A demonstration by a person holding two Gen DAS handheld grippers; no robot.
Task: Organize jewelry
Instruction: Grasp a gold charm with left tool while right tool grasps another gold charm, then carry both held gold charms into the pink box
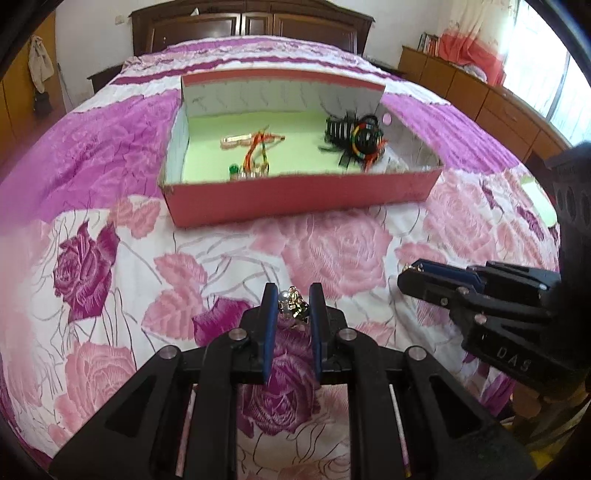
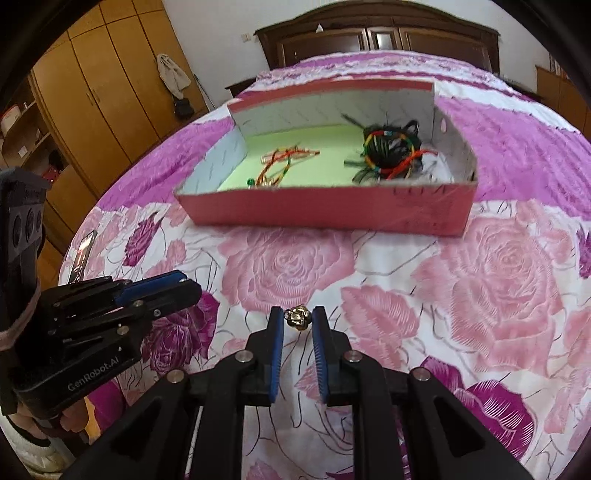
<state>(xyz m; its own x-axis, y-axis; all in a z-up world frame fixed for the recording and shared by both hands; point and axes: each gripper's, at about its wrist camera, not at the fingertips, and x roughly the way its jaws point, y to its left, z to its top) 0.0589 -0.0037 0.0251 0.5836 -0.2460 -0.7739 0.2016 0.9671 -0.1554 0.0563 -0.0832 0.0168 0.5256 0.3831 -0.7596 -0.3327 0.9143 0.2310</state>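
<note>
**A:** Where does the jewelry stand right now?

**B:** Each gripper has a small gold piece between its fingers. The left gripper (image 1: 291, 299) brackets a gold trinket (image 1: 293, 304) at its fingertips, the pads narrowed close against it. The right gripper (image 2: 298, 319) has a gold knot-like piece (image 2: 297, 316) between its tips, also nearly closed. Whether either pinch is firm, I cannot tell.

**A:** So which step is this?

**B:** I'd judge pick-up, with delivery to come. The red box (image 1: 299, 194) sits ahead of both grippers, well apart from the tips, and already holds a braided cord bracelet (image 1: 255, 146) to the left and a black tangle with a rainbow bangle (image 1: 364, 142) to the right.

**A:** What does the next move need?

**B:** Probably a secure squeeze, a lift over the near wall, then release onto the green floor inside.

**A:** And around them?

**B:** Everything rests on a bed with a rose-print bedspread (image 2: 480, 280), soft and creased. Beyond the box are a dark headboard (image 1: 255, 22) and a wooden wardrobe (image 2: 99, 92).
</note>
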